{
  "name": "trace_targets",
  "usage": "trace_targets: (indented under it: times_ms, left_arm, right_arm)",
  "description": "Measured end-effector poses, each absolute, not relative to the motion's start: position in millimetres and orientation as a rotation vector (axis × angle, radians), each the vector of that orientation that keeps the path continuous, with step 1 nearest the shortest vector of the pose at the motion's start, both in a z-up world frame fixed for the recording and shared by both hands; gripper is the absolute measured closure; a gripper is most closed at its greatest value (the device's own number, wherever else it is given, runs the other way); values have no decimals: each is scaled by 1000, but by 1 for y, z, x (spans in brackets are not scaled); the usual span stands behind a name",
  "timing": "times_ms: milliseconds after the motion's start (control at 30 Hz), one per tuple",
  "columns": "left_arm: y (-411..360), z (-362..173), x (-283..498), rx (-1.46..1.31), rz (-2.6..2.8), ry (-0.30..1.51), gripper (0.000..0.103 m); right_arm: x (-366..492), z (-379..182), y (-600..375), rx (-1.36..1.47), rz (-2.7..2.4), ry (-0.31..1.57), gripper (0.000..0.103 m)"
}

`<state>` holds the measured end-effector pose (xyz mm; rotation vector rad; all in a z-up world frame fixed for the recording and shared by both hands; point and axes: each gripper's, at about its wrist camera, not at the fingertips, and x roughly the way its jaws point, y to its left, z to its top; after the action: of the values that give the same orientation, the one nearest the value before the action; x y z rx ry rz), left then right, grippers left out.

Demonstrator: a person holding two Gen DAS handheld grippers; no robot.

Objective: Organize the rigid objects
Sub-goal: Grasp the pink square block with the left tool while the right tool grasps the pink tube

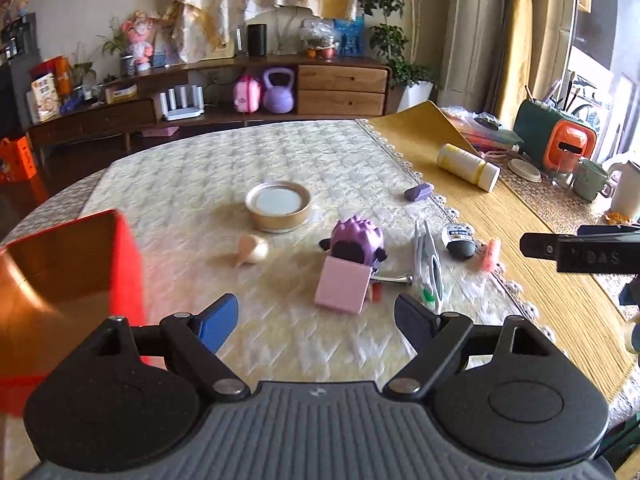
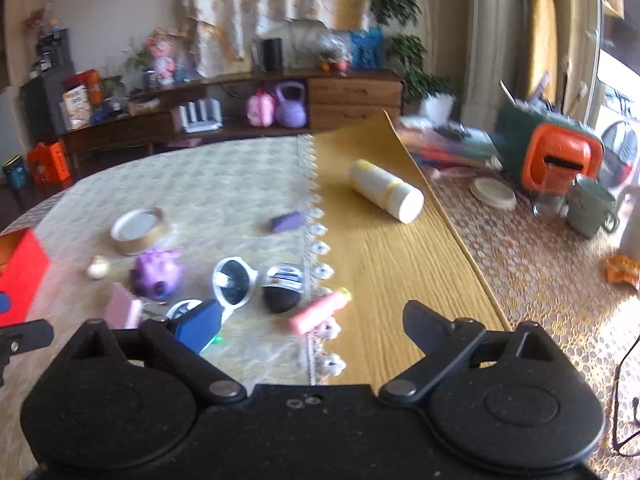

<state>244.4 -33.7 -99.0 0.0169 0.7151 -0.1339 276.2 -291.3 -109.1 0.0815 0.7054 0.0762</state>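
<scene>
Right hand-held gripper (image 1: pixel 538 246) arm reads "DAS"; left hand-held gripper (image 1: pixel 316 320) spread.

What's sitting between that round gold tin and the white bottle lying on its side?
A small purple block lies between the gold tin and white bottle, clearest in the left view.

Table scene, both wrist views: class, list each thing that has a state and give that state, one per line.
Left gripper: open, empty.
Right gripper: open, empty.
Red box: open at the top.
Bottle: lying on its side, capped.
Round tin: upright, white top.
Sunglasses: folded, lying flat.
Purple toy: leaning on the pink block.
Pink tube: lying flat.
</scene>
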Motion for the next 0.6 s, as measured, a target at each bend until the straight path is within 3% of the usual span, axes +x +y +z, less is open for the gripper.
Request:
trace_targets:
  times_ms: [600]
  left_arm:
    - [-48,-154,318,14,-205,817,18]
  right_arm:
    - [337,-157,-292,187,39,844,39]
